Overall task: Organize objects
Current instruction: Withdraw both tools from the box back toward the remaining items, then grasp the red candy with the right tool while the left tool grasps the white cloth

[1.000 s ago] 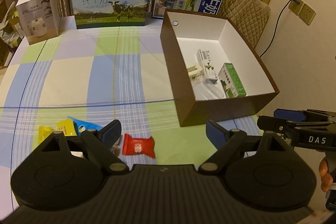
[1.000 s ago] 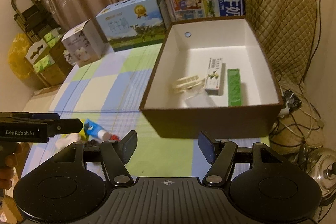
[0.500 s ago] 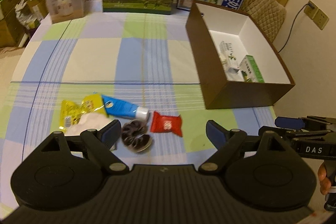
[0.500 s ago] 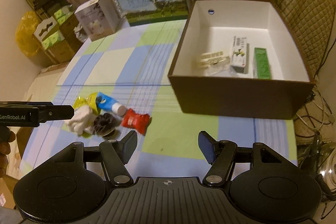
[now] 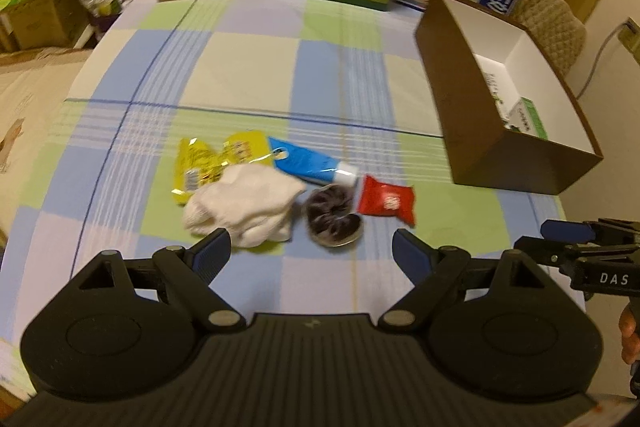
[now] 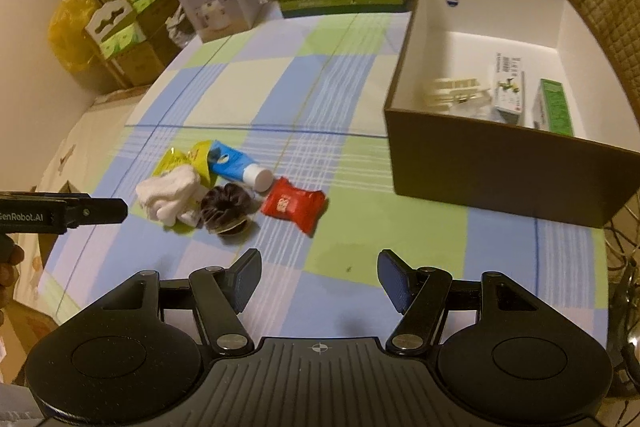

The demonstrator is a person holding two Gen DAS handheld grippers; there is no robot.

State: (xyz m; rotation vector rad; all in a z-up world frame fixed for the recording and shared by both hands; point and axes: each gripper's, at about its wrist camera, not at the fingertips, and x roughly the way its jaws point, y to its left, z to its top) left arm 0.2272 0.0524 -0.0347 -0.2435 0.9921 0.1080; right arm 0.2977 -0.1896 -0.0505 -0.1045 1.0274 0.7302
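A checked tablecloth [image 5: 248,67] is seen covering the table, and most of it lies bare between the brown box [image 5: 476,131] and the far row of cartons. A small heap is gathered well apart from the box, toward the near edge: a white sock [image 5: 244,207], yellow packets [image 5: 208,159] partly under it, a blue tube [image 5: 308,163], a dark scrunchie [image 5: 334,217] and a red packet [image 5: 386,201], the last lying nearest the box. Open cloth is left between the red packet and the box wall.

The left gripper [image 5: 310,251] is held spread just short of the heap, nothing between its jaws; the sock is close to its left finger. The right gripper [image 6: 320,277] is likewise spread and empty, above bare cloth.

Only in the right wrist view is the box interior shown fully: a green carton [image 6: 554,107], a white carton [image 6: 508,87] and a pale item [image 6: 452,91]. The opposite gripper is caught at the edge of each view.
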